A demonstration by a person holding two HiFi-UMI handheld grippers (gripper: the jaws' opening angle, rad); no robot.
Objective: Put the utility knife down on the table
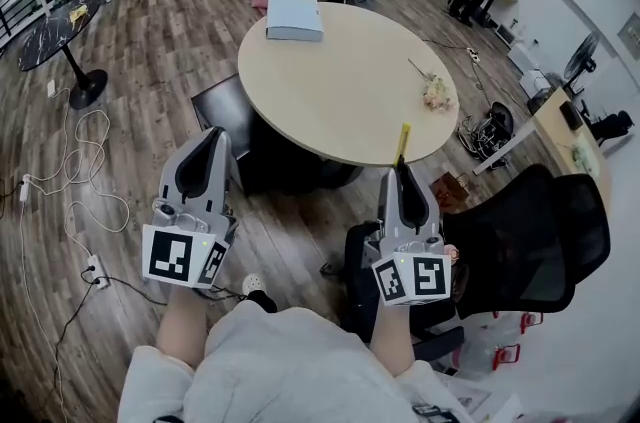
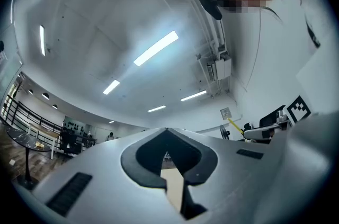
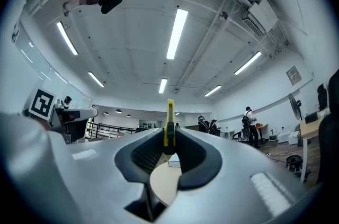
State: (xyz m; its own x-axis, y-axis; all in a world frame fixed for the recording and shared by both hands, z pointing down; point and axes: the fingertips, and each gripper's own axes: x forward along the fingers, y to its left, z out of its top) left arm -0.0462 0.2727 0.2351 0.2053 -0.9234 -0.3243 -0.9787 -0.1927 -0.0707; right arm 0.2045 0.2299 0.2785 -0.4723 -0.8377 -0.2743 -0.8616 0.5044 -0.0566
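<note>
A yellow utility knife point(image 1: 403, 142) sticks out forward from my right gripper point(image 1: 402, 169), whose jaws are shut on its handle. In the right gripper view the knife point(image 3: 169, 125) stands upright between the dark pads. It hangs just over the near edge of the round beige table point(image 1: 345, 81). My left gripper point(image 1: 213, 139) is held at the left, short of the table, with its jaws shut and nothing between them. The left gripper view shows the closed left gripper point(image 2: 170, 150) and mostly ceiling.
A pale blue box point(image 1: 294, 16) lies at the table's far side and a small flower sprig point(image 1: 436, 92) at its right. A black office chair point(image 1: 530, 231) stands to my right. Cables point(image 1: 75, 171) run over the wooden floor at the left.
</note>
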